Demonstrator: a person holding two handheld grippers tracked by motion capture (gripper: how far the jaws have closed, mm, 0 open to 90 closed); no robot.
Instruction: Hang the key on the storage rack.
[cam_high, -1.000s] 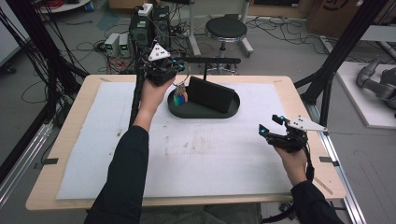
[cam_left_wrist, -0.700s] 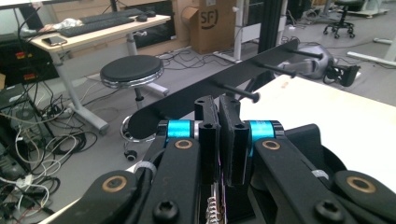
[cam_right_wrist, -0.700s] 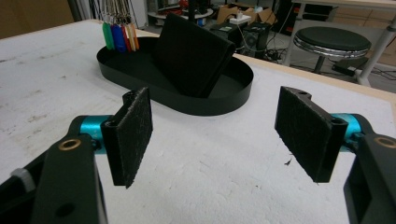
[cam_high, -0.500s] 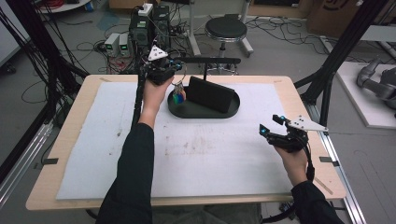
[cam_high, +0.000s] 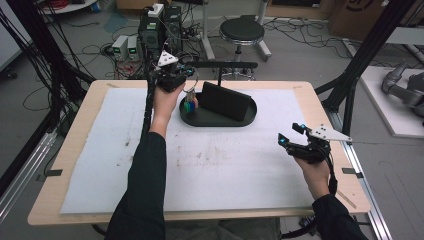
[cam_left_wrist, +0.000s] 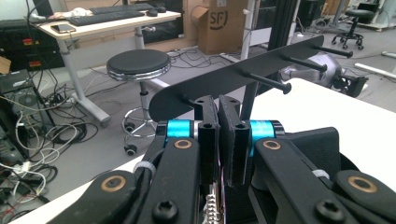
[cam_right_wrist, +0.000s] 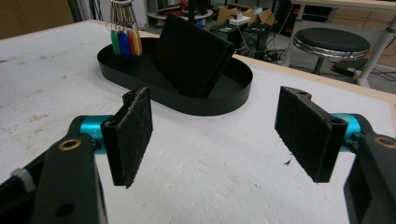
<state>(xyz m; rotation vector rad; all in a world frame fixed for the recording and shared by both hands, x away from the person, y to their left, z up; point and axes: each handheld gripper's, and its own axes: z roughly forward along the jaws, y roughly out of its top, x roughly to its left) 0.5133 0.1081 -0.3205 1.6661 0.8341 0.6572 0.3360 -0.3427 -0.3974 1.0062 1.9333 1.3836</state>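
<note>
Over on the left side, the left gripper (cam_high: 187, 82) hangs above the left end of the black oval tray (cam_high: 248, 116), jaws clenched together on a metal key ring, and from it a bunch of coloured key tags (cam_high: 188, 105) dangles down just under the gripper into that end of the tray. In the left gripper view the two pads (cam_left_wrist: 208, 135) are squeezed almost flat against each other with a bit of bead chain (cam_left_wrist: 213, 205) showing below them; straight ahead of the gripper stands a black rack bar with pegs (cam_left_wrist: 243, 78), and beyond it a round black stool (cam_left_wrist: 138, 65), a desk with a keyboard (cam_left_wrist: 122, 8) and a cardboard box marked "SF" (cam_left_wrist: 218, 25). Inside the tray, just to the right of the tags, an upright black panel (cam_high: 225, 101) leans at a tilt. Moving right across the white mat (cam_high: 210, 165) on the worktop (cam_high: 75, 130), which carries some dark smudges between the two grippers, the right gripper (cam_high: 294, 135) is held low near the right edge, well apart from the tray, its jaws released and spread wide with nothing between them. In the right gripper view the fuzzy black pads (cam_right_wrist: 133, 133) frame bare mat, and ahead of the gripper sit the tray, the tilted panel and the green, blue, orange and yellow tags at the tray's far left end.
</note>
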